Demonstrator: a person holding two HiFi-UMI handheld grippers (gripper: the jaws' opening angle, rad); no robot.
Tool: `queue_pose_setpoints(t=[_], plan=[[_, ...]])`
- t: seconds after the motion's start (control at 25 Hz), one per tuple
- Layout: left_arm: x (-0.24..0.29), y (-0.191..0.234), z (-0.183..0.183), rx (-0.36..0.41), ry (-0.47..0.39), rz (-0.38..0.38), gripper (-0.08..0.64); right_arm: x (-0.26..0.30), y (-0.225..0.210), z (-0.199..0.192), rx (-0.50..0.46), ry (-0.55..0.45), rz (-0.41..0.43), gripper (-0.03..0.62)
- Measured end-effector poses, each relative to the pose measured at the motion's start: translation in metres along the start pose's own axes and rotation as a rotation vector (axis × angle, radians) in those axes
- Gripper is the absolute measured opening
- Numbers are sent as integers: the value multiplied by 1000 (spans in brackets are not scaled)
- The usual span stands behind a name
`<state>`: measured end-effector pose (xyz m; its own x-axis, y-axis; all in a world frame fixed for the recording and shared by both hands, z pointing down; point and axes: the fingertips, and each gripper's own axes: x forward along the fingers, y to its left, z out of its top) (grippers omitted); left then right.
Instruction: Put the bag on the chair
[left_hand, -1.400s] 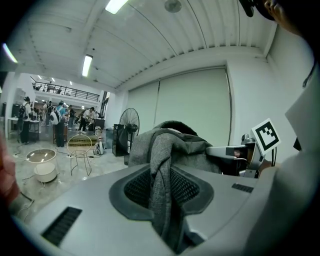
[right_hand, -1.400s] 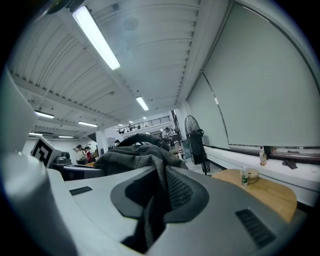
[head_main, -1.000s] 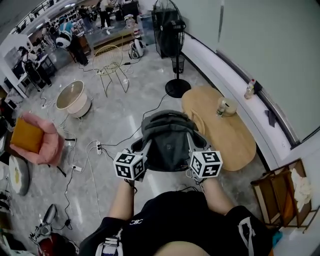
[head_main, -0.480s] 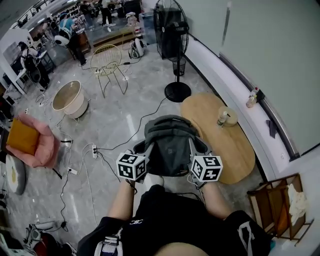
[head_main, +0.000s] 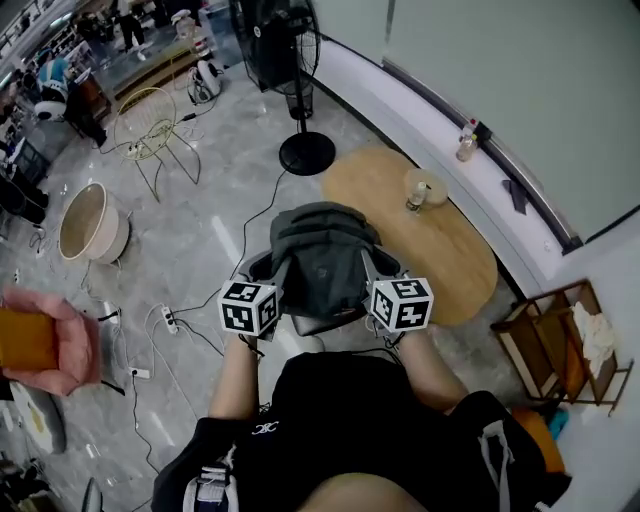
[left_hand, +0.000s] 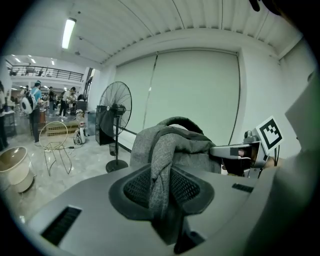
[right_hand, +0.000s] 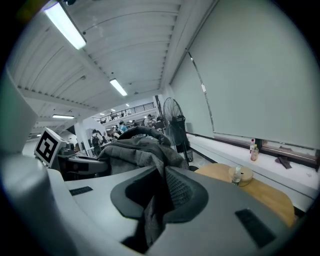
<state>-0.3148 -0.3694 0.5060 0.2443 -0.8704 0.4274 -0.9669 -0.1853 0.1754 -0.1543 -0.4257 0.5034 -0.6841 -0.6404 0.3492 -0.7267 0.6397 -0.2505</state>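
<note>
Noted bag (head_main: 320, 258) held up at 12 o'clock, gripped from both sides. Found left gripper (left_hand: 161, 187) clenched on its grey fabric. Found right gripper (right_hand: 156, 197) jaws closing, fabric pinched between. Logged table (head_main: 440, 262) near at 2 o'clock, fan (head_main: 285, 60) beyond at 12.

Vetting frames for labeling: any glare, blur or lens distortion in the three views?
Head view: sharp, fisheye bending at edges, glare streak on the floor. Left gripper view: strong fisheye, black vignette, bag in focus. Right gripper view: same vignette, ceiling light blown out.
</note>
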Motion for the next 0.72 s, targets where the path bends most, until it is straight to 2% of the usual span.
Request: queue_pose_setpoints(t=[0.36,0.72], plan=[[88,37,-2,54,115,-118,106,44,-32,-25,61,77,-118,54],[159,47,-22,156,269,-282,109,65,-58,-63,212,134,-253,51]])
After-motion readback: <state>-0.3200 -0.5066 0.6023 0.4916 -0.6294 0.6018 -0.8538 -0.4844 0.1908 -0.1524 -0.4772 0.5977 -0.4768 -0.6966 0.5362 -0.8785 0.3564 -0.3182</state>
